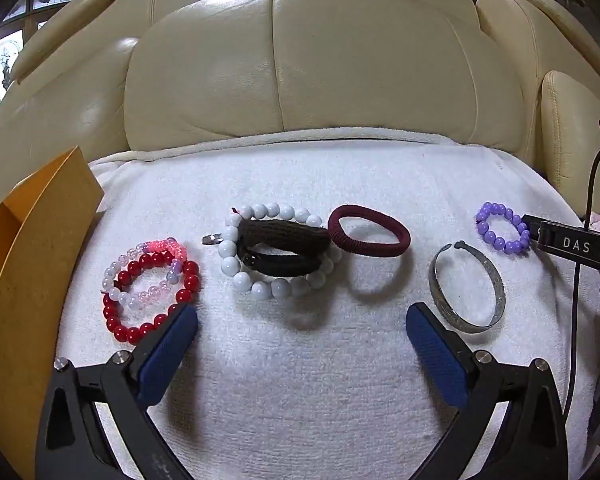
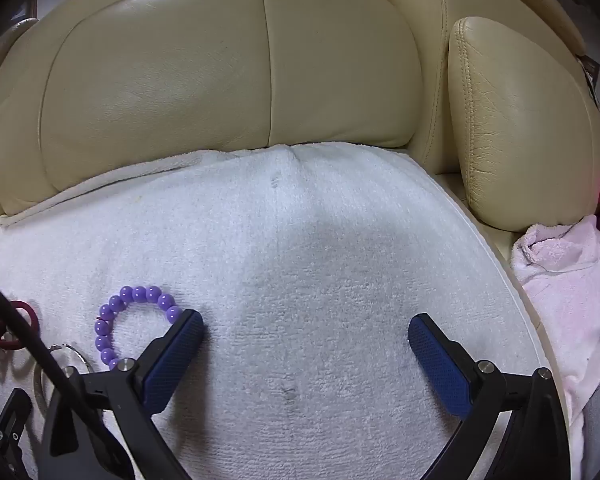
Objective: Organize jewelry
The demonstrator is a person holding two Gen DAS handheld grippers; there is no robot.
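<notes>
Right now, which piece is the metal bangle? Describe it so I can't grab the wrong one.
Look at the white towel spread over the cream sofa seat. Toward its right side, between the maroon hair tie and the purple bead bracelet, lies the silver cuff. It alone is a smooth metal band with an open gap.

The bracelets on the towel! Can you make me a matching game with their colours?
Things:
1. metal bangle
2. small bead bracelet
3. hair tie
4. big bead bracelet

Colours:
A. white
B. silver
C. purple
D. maroon

Pairs: 1-B, 2-C, 3-D, 4-A
</notes>
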